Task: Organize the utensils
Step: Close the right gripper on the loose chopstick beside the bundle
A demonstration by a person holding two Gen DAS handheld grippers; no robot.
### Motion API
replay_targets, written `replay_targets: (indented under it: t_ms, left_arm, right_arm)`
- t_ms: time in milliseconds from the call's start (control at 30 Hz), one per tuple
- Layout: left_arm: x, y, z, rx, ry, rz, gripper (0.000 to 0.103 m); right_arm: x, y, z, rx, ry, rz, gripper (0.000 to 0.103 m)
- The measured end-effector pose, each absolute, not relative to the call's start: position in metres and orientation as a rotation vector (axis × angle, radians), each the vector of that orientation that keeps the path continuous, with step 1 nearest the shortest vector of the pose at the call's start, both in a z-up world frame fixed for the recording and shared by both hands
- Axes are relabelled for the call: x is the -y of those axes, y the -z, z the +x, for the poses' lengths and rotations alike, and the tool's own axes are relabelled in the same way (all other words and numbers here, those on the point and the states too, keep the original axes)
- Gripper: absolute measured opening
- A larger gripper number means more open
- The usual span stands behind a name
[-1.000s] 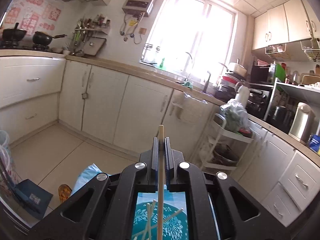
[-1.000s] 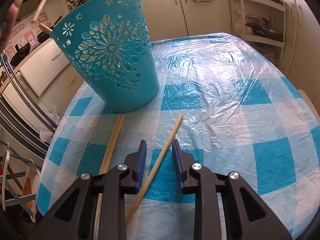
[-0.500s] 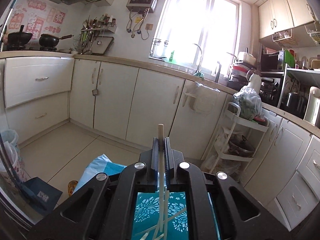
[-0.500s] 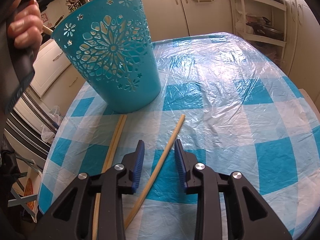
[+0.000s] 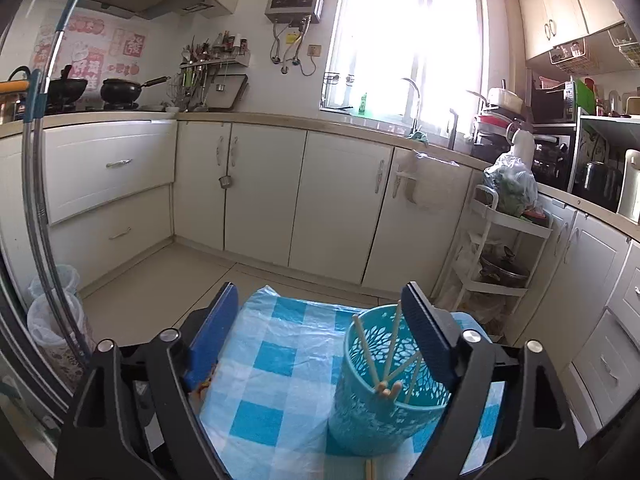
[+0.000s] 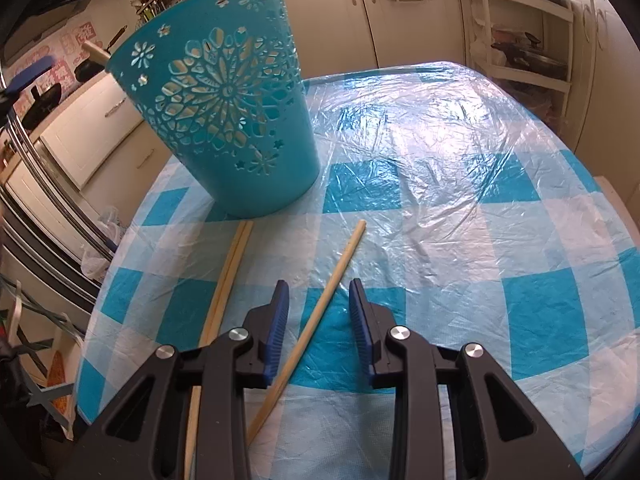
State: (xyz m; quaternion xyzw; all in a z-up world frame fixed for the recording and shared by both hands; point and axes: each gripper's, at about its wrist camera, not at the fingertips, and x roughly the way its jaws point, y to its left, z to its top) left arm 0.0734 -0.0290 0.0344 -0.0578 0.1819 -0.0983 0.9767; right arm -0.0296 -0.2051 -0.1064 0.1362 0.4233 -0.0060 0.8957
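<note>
three chopsticks are still lying on the checked, plastic-covered table (image 6: 460, 152) as a person is clearing them into a teal openwork basket (image 6: 224, 120), where several sticks are already leaning. the right gripper (image 6: 318, 312) is hanging with its jaws part open on either side of a single chopstick (image 6: 320, 312), pads not yet pressing on it. the other pair (image 6: 224, 280) is lying side by side just left, its far ends at the basket's foot. the left gripper (image 5: 320, 332) is standing wide open and empty, its jaws having just been opening. the sticks look light, stiff and smooth, likely to roll; a mid-shaft pinch seems best.
</note>
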Motion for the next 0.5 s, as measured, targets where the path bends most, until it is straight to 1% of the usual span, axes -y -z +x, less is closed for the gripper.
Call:
replay_targets:
  t_ms: [33, 100, 133, 200, 333, 500]
  left_arm:
    - [0.020, -0.032, 0.065, -0.372, 0.191, -0.119, 0.087]
    - [0.008, -0.026, 0.054, -0.390, 0.192, -0.114, 0.088]
    - [0.002, -0.022, 0.049, -0.403, 0.192, -0.111, 0.089]
    - [-0.011, -0.012, 0.041, -0.434, 0.194, -0.107, 0.089]
    - [-0.030, 0.009, 0.038, -0.507, 0.192, -0.101, 0.089]
    - [-0.038, 0.036, 0.043, -0.616, 0.185, -0.107, 0.089]
  right_arm:
    - [0.200, 0.106, -0.029, -0.879, 0.025, 0.234, 0.029]
    - [0.190, 0.106, -0.028, -0.888, 0.027, 0.137, 0.018]
    - [0.189, 0.106, -0.029, -0.899, -0.002, 0.129, 0.011]
    - [0.190, 0.104, -0.029, -0.926, -0.040, 0.130, 0.010]
    - [0.197, 0.105, -0.026, -0.964, -0.038, 0.163, 0.010]
    - [0.184, 0.104, -0.019, -0.982, 0.003, 0.097, 0.012]
